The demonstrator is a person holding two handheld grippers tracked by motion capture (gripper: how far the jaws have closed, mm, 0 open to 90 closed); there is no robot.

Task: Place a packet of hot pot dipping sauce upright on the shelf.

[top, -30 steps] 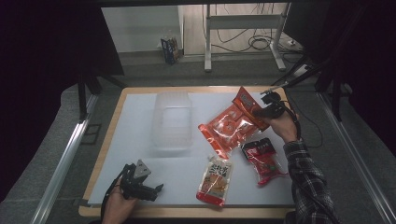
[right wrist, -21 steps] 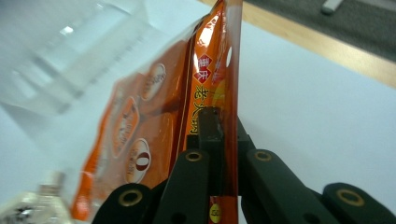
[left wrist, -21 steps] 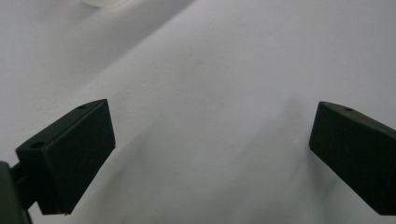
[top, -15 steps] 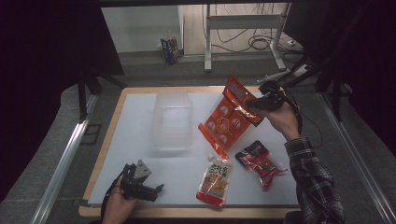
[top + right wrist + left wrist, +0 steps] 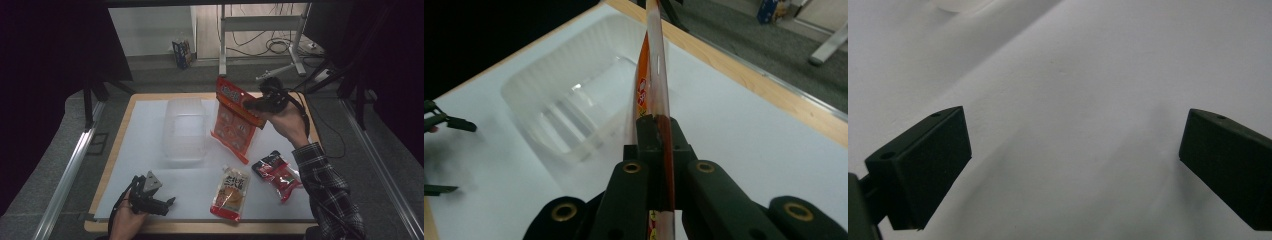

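From the high view, the right hand-held gripper (image 5: 254, 106) is up off the bench (image 5: 150, 145), clamped on the top edge of the big orange-red pouch (image 5: 234, 125), which hangs below it just beside the clear plastic tub (image 5: 184, 131), while the left hand-held gripper (image 5: 167, 203) sits low at the near edge. The left gripper view has its two jaws standing wide apart, released, with bare white bench (image 5: 1073, 75) between them. In the right gripper view the jaws are clenched on the pouch (image 5: 651, 75), seen edge-on straight ahead, with the tub (image 5: 574, 100) beyond and to its left.
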